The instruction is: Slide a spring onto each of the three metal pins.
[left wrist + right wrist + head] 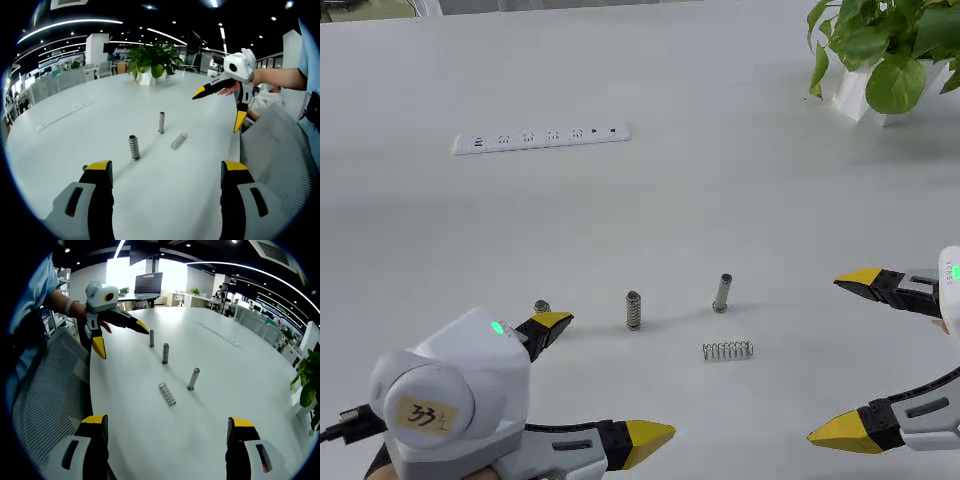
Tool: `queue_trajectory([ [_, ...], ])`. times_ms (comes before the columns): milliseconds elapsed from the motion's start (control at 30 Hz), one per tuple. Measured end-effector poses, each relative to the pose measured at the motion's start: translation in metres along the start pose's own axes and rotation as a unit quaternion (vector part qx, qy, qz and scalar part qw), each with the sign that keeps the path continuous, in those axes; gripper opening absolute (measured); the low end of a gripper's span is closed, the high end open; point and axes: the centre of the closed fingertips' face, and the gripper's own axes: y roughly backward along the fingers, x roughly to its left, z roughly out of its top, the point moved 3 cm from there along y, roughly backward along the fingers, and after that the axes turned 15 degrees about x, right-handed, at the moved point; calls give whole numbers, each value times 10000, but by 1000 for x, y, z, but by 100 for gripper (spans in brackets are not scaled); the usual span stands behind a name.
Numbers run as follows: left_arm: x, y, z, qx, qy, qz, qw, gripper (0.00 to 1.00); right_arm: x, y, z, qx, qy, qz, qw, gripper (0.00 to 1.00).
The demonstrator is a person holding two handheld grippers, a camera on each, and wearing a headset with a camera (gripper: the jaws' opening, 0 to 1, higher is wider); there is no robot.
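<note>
The left gripper has its two jaws wide apart and nothing is between them. The right gripper is the same: jaws spread, holding nothing. Both hang over the white table, and their yellow tips point toward each other.

The loose spring lies flat on the table between the two grippers and touches neither of them. In the right gripper view this spring is straight ahead of the open jaws and is the nearest thing to them. The bare pin stands upright just beside it, a little farther on and toward the right jaw's side. Beyond them stands the middle pin, which has a spring around its shaft. The third pin is the farthest, close to a jaw tip of the left gripper; I cannot tell surely if it carries a spring.

In the left gripper view the middle pin is ahead of the left jaw, and the loose spring and the bare pin are farther ahead, about in line with the gap between the jaws. The right gripper is beyond them, on the right.

Far from both grippers are a power strip and a plant.
</note>
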Motion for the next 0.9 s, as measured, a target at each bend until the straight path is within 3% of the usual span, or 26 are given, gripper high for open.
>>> queue_trajectory([
  [433,-13,-23,8,173,-463,-332,9982,84,2,8,-8,-55,-197,-103,9997,99],
  [900,-23,-57,18,444,-1171,-686,9898,72,6,10,-23,-36,-434,-115,9990,98],
])
